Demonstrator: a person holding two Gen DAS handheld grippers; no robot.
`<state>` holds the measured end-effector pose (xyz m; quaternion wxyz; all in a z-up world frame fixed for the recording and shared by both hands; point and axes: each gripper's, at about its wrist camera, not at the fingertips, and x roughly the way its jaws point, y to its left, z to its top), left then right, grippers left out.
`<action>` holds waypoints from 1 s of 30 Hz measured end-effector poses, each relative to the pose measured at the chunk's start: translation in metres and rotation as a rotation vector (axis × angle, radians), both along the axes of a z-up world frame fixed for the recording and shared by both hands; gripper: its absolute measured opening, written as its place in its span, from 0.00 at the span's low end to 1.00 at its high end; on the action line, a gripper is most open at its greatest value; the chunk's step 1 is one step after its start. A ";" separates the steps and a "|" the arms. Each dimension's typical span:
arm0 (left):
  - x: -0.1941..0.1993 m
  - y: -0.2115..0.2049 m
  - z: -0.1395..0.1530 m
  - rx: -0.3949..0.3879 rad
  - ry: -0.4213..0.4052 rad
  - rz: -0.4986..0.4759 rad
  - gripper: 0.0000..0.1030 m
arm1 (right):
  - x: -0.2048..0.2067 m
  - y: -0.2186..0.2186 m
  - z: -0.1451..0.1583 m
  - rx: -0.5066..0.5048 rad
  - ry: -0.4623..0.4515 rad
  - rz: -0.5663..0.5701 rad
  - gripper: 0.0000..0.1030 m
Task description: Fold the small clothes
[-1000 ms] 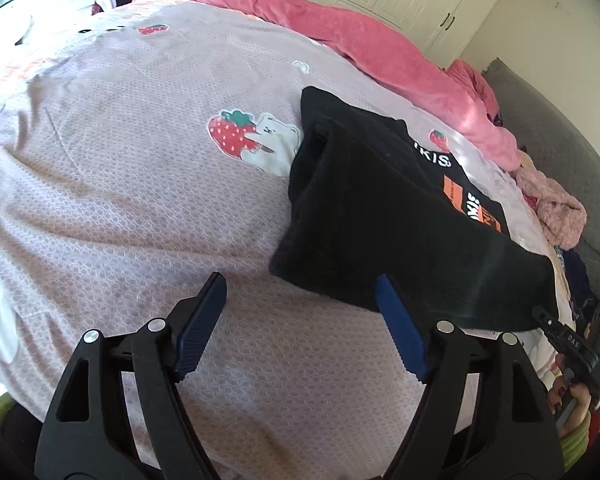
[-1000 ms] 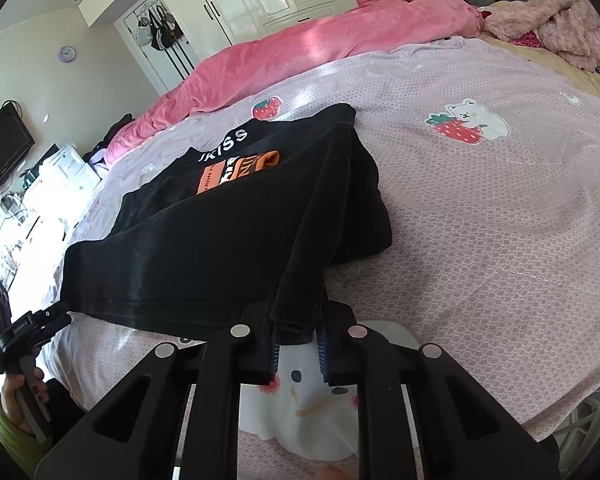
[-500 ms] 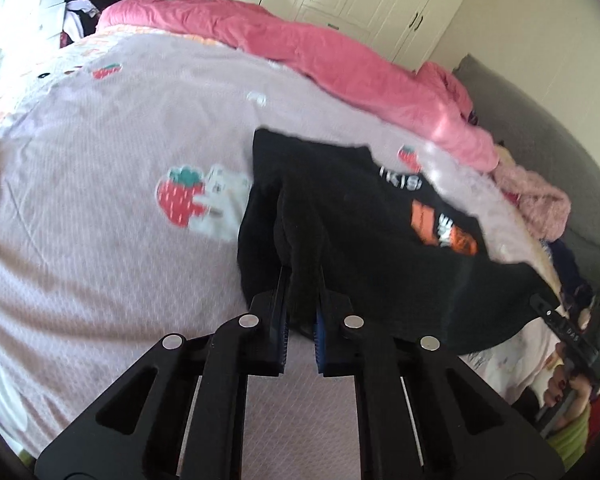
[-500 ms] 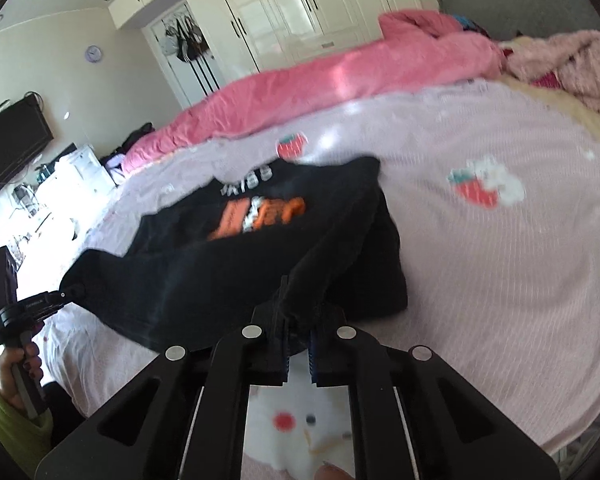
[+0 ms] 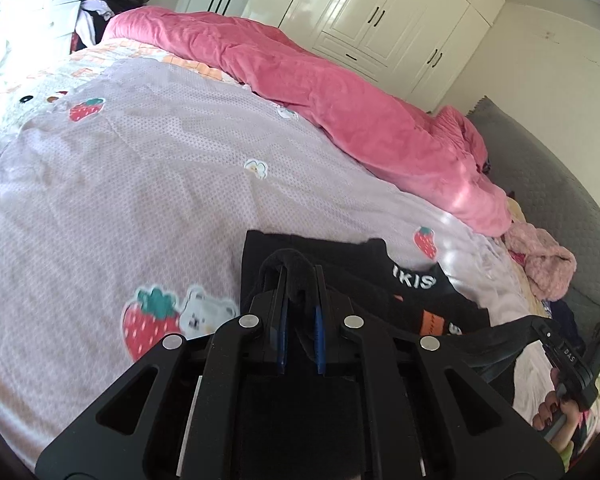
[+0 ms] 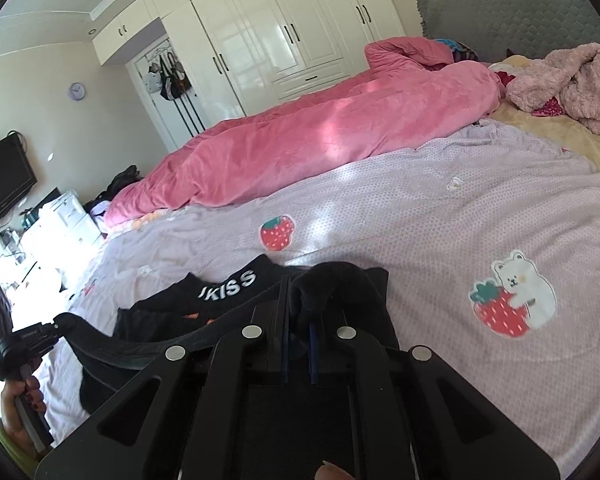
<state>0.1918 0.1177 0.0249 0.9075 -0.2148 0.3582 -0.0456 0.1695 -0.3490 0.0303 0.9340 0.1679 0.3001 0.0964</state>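
Note:
A small black garment (image 5: 384,280) with white lettering and an orange print lies on the lilac bedspread (image 5: 132,184). My left gripper (image 5: 299,284) is shut on a bunched edge of it, which bulges over the fingertips. In the right wrist view my right gripper (image 6: 299,300) is shut on another bunched edge of the same black garment (image 6: 228,288). Its hem stretches taut between the two grippers, lifted off the bed. Each view shows the other gripper at its side, gripped by a hand (image 6: 20,400).
A pink duvet (image 5: 340,92) is rolled along the far side of the bed. A fluffy pink garment (image 6: 564,80) lies by the grey headboard (image 6: 512,8). White wardrobes (image 6: 276,36) stand behind, drawers and clutter (image 5: 48,12) beside the bed.
The left gripper went from open beside the garment to shut on its edge. Both grippers then rose and carried the black fabric forward over the bed, doubling it over itself.

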 end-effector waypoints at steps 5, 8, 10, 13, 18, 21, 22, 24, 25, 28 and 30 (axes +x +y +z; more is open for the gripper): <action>0.020 -0.008 -0.022 0.045 0.007 0.007 0.04 | 0.031 -0.006 -0.023 0.031 0.065 -0.047 0.06; 0.025 -0.009 -0.036 0.063 0.018 0.005 0.05 | 0.039 -0.007 -0.041 0.038 0.101 -0.059 0.06; 0.027 -0.005 -0.038 0.050 0.017 0.006 0.07 | 0.040 -0.004 -0.049 0.016 0.105 -0.058 0.06; 0.025 0.001 -0.032 0.035 -0.014 0.022 0.25 | 0.040 -0.003 -0.054 -0.006 0.102 -0.058 0.19; 0.009 -0.001 -0.002 0.088 -0.111 0.045 0.31 | 0.032 -0.014 -0.045 -0.012 0.045 -0.085 0.38; 0.001 -0.015 0.011 0.125 -0.140 0.008 0.31 | 0.021 -0.018 -0.037 -0.009 0.007 -0.089 0.38; 0.001 -0.022 0.013 0.132 -0.140 -0.014 0.31 | 0.018 -0.017 -0.036 -0.015 -0.001 -0.080 0.39; 0.001 -0.040 0.014 0.156 -0.129 -0.071 0.31 | 0.010 -0.008 -0.031 -0.056 -0.021 -0.051 0.40; 0.002 -0.048 0.011 0.165 -0.118 -0.100 0.31 | 0.008 -0.003 -0.030 -0.077 -0.027 -0.037 0.43; 0.005 -0.066 -0.002 0.199 -0.079 -0.148 0.33 | 0.004 0.018 -0.029 -0.201 -0.041 -0.016 0.52; 0.010 -0.069 -0.014 0.232 -0.041 -0.155 0.33 | 0.007 0.023 -0.034 -0.251 -0.022 -0.025 0.52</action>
